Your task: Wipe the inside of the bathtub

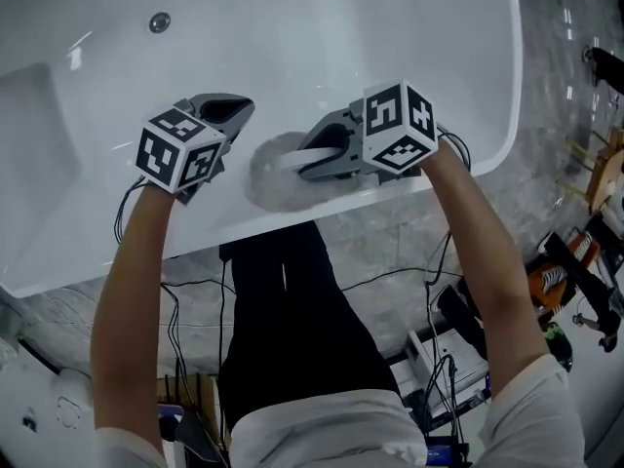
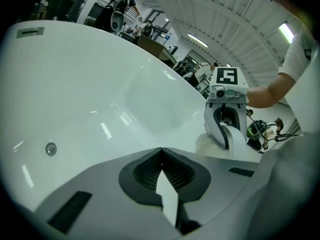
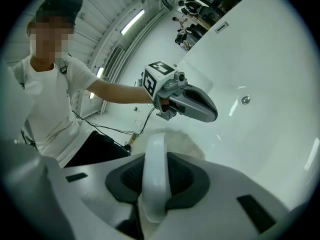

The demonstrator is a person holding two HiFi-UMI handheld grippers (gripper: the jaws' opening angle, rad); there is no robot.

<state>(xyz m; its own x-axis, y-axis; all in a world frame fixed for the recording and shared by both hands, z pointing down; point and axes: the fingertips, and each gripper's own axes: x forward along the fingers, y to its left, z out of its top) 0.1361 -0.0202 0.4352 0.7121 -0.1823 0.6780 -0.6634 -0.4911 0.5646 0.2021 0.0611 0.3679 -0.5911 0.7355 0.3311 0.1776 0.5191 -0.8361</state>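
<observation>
Fluffy white pad (image 1: 265, 181) sits pressed on the bathtub (image 1: 292, 37) inner wall, near the rim. I judge it soft, light and easy-gliding on the gloss. Fingers of the right gripper (image 1: 310, 159) clamp its stiff loop handle (image 3: 154, 179), the sensible hold. Fingers of the left gripper (image 1: 237, 111) are closed on nothing, near the pad.

Bathtub (image 1: 292, 57): white, glossy, 1 round metal fitting (image 1: 160, 22) set in its inner wall. 1 fluffy white wiping pad (image 1: 268, 181) rests against the inside near the rim. The tub stands on a grey marbled floor (image 1: 551, 154).
</observation>
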